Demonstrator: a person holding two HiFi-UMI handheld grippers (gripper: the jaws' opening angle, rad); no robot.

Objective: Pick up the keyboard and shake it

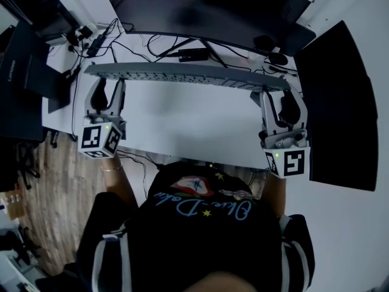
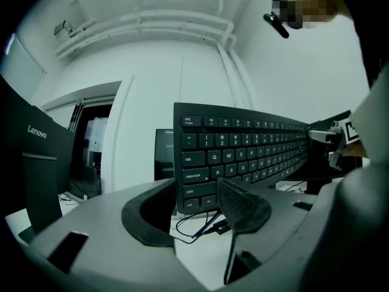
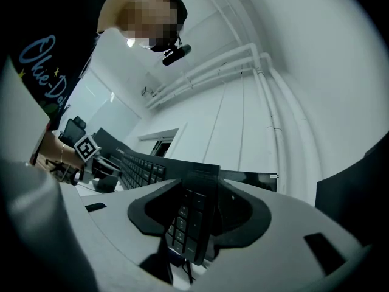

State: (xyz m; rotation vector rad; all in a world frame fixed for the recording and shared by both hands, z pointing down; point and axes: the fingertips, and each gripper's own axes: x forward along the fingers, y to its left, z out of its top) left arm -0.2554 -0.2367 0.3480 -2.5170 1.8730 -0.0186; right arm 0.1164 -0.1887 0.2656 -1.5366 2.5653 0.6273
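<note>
Keyboard [image 1: 188,75] hangs in the air above the white desk [image 1: 182,126], caught at both ends and tipped up on its long edge. From above only its thin grey edge shows, running almost level in front of the big dark monitor [image 1: 206,11].

The left gripper [image 1: 106,87] has the left end. Its jaws stand fairly wide, closed on the keyboard's lower corner by the shift and ctrl keys, with one dark pad on each face. In the left gripper view the keys face the camera and the rows run off toward the far end.

The right gripper [image 1: 278,96] has the right end. Its jaws are also well apart, pressed onto the number-pad end, which stands upright between the pads in the right gripper view.

Both grippers point away from the person, whose dark shirt [image 1: 200,224] fills the bottom of the head view.

Black cables [image 1: 152,44] lie on the desk under and behind the keyboard. A second dark screen [image 1: 334,102] stands to the right and a Lenovo one [image 2: 36,163] to the left.
</note>
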